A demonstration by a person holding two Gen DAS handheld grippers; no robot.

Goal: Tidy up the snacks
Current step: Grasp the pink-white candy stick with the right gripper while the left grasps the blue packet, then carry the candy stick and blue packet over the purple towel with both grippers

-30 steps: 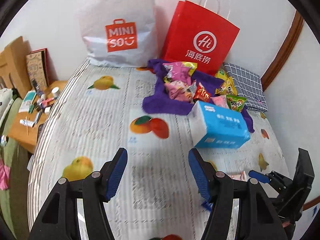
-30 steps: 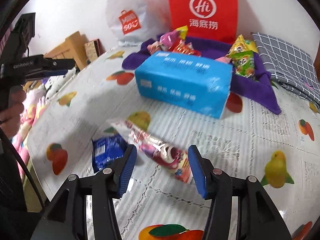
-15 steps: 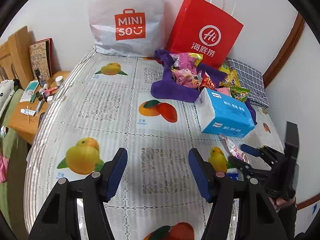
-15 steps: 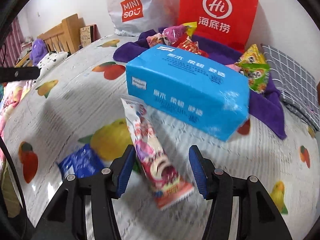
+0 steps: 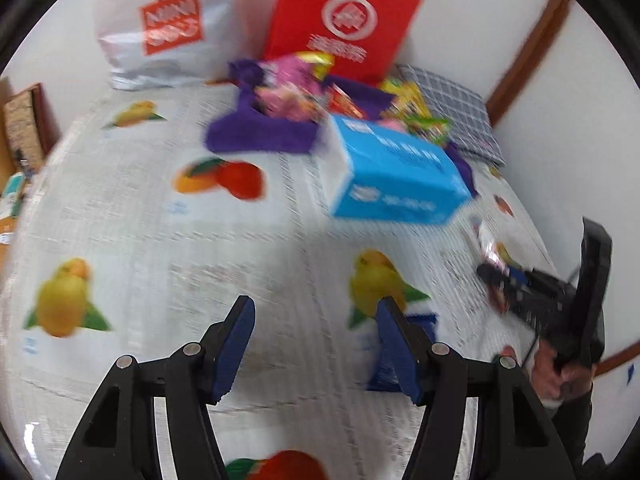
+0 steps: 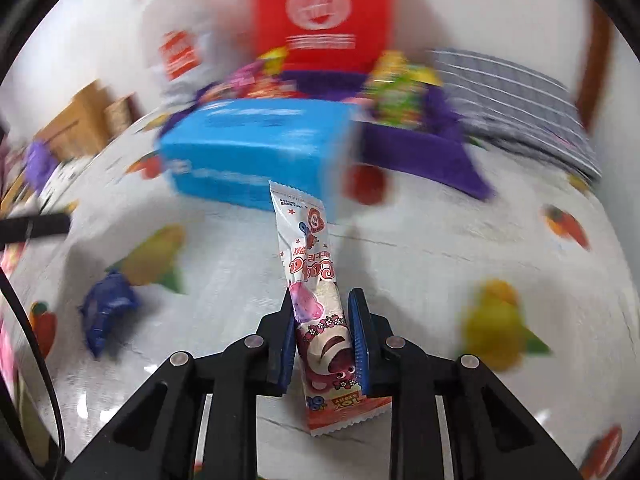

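My right gripper (image 6: pixel 322 312) is shut on a long pink-and-white snack packet (image 6: pixel 310 280), which stands up between the pads; it also shows in the left wrist view (image 5: pixel 490 248) beside the right gripper (image 5: pixel 486 272). My left gripper (image 5: pixel 314 320) is open and empty above the tablecloth. A small blue snack packet (image 6: pixel 106 310) lies on the cloth, partly behind my left gripper's right finger (image 5: pixel 400 344). A purple cloth (image 5: pixel 260 136) holds a pile of several colourful snacks (image 5: pixel 296 88) at the back.
A blue tissue pack (image 5: pixel 392 168) lies in front of the purple cloth. A red paper bag (image 5: pixel 344 20) and a white Miniso bag (image 5: pixel 168 32) stand against the wall. A checked cloth (image 5: pixel 452 96) lies at the back right. The fruit-print tablecloth (image 5: pixel 160 240) covers the table.
My right gripper has shut on the pink snack packet and lifted it off the cloth. My left gripper has moved forward and lower, toward the blue packet. Both views are blurred by motion.
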